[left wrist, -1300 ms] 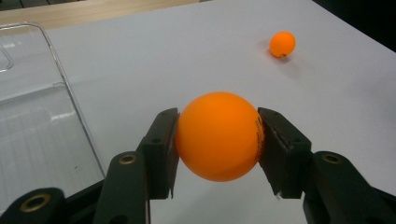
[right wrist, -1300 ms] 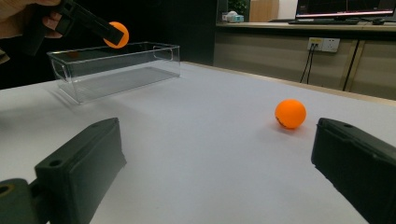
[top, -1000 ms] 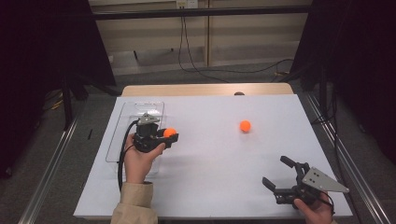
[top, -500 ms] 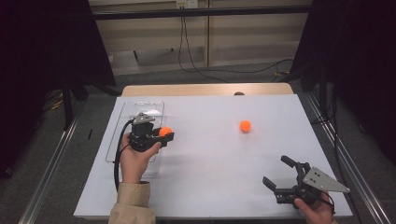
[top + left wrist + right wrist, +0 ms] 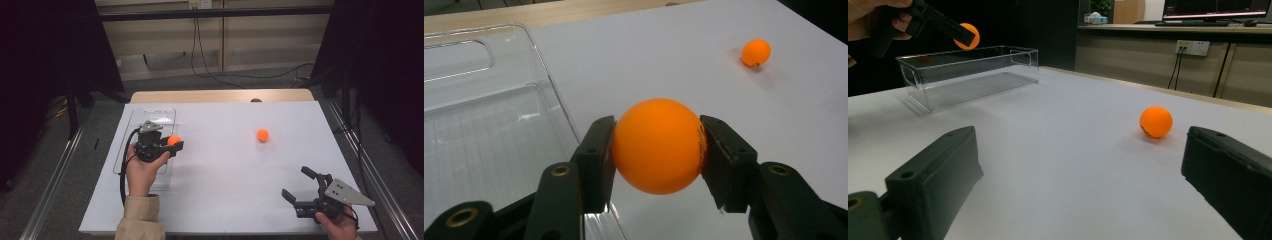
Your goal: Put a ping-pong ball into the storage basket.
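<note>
1. While we hold steady at the near edge of the white table (image 5: 225,165), our right gripper (image 5: 303,190) sits low at the near right corner, its jaws spread wide with nothing between them.
2. Across on our left, the left gripper (image 5: 172,145) has an orange ball (image 5: 659,145) squeezed between both jaws, the pads pressing its two sides.
3. That held ball (image 5: 173,140) hangs above the right rim of the clear plastic bin (image 5: 150,114); from the right gripper view it (image 5: 968,36) floats over the bin's (image 5: 973,70) top edge.
4. Farther out, a second orange ball (image 5: 262,135) rests alone on the table, well apart from both grippers.
</note>
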Motion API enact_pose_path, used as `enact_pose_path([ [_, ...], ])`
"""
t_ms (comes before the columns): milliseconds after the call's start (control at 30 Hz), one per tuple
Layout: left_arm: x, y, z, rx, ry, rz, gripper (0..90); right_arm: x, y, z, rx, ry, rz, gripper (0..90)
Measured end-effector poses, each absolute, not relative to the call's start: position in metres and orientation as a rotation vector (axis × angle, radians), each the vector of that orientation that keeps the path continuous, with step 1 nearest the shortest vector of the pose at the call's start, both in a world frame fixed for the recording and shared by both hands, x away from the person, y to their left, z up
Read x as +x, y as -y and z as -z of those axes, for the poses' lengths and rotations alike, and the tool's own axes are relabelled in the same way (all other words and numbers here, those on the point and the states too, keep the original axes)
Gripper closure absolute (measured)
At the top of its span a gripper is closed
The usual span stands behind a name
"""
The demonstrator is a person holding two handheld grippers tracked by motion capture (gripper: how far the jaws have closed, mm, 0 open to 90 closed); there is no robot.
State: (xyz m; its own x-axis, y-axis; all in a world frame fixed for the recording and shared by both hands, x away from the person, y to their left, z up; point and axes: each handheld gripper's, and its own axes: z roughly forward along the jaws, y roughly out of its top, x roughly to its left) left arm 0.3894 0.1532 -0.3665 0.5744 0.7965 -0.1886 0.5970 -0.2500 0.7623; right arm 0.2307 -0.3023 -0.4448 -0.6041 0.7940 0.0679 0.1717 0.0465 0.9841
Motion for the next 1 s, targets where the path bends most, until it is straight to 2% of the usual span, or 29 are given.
enact_pose_path([
  [1000, 0.388, -0.166, 0.361, 1.948, -1.15, -0.376, 51.0, 0.231, 0.303, 0.444, 0.978, -1.812, -1.585, 0.9],
])
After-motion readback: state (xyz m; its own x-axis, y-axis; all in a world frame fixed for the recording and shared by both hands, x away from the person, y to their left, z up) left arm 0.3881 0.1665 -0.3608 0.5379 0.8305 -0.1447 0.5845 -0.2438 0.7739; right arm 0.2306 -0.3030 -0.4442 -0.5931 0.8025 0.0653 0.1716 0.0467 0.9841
